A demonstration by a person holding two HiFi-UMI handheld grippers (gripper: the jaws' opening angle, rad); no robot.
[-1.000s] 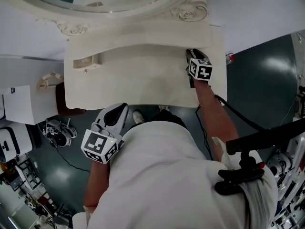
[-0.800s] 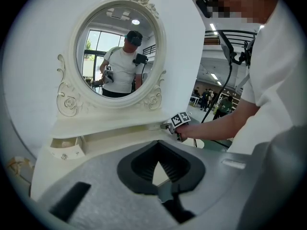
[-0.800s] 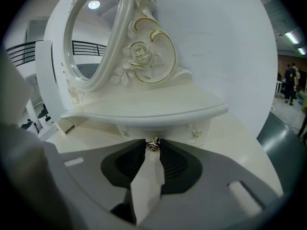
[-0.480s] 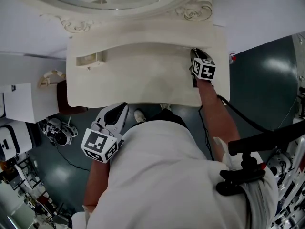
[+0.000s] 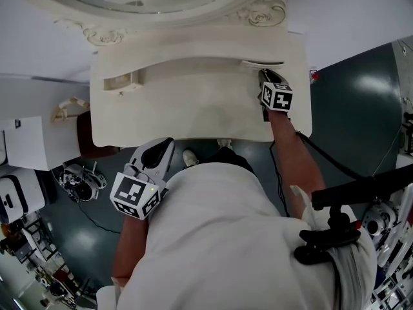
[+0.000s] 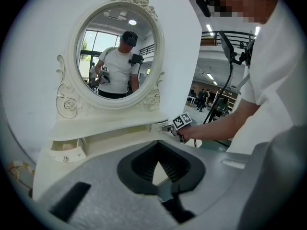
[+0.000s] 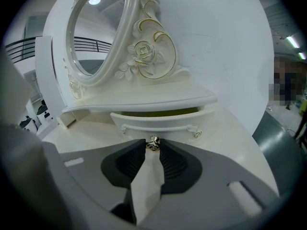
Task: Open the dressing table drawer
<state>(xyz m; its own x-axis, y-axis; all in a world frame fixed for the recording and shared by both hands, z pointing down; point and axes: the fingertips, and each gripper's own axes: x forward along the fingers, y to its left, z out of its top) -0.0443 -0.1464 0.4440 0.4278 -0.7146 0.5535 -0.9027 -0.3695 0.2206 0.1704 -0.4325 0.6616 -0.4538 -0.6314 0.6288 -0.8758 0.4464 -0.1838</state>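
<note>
Under the mirror [image 7: 96, 32], right fingers [image 7: 135, 158] just closed on drawer knob [image 7: 153, 144]; left fingers [image 6: 144, 165] together.

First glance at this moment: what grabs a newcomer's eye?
The ornate white oval mirror crowns the dressing table. At its right end, the right gripper, jaws just closed, pinches the small metal knob of a slightly open drawer. The left gripper hangs back, empty.

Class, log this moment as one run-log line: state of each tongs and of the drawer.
right tongs: just closed, shut on knob | left tongs: shut, empty | right drawer: slightly open
</note>
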